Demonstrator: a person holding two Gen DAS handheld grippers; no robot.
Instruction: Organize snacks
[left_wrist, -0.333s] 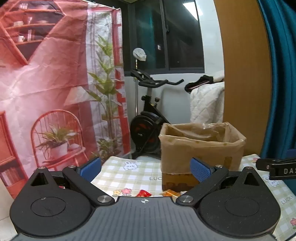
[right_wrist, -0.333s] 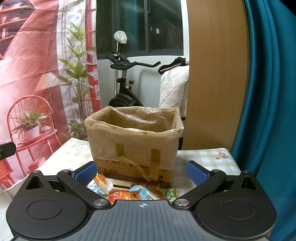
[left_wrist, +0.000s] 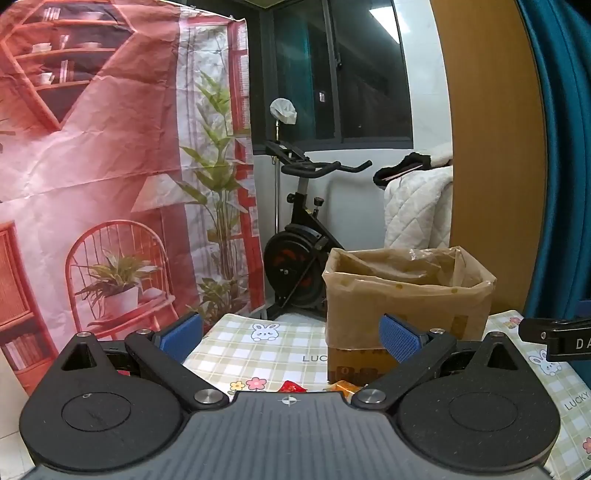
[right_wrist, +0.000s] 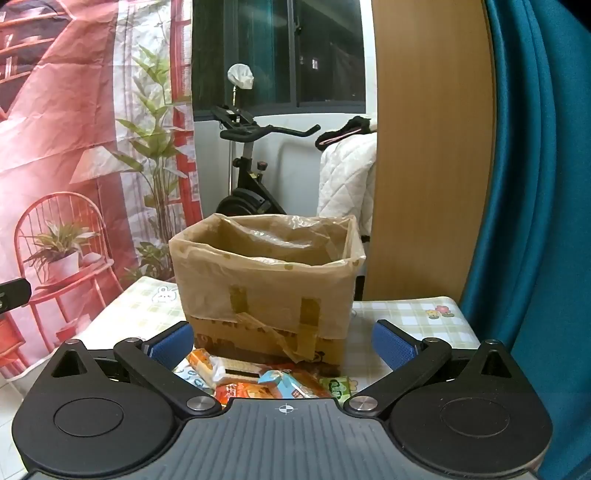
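- The left tongs (left_wrist: 290, 338) are standing wide open, holding nothing, above the checked counter (left_wrist: 258, 350).
- The right tongs (right_wrist: 282, 341) are also standing wide open and holding nothing.
- The cardboard box (right_wrist: 266, 288), lined with a plastic bag, is sitting upright on the counter ahead of both tongs.
- The snack packets (right_wrist: 258, 380) are lying in a loose pile on the counter, just in front of the box, below the right tongs.
- An exercise bike (left_wrist: 299, 240) is standing behind the counter.
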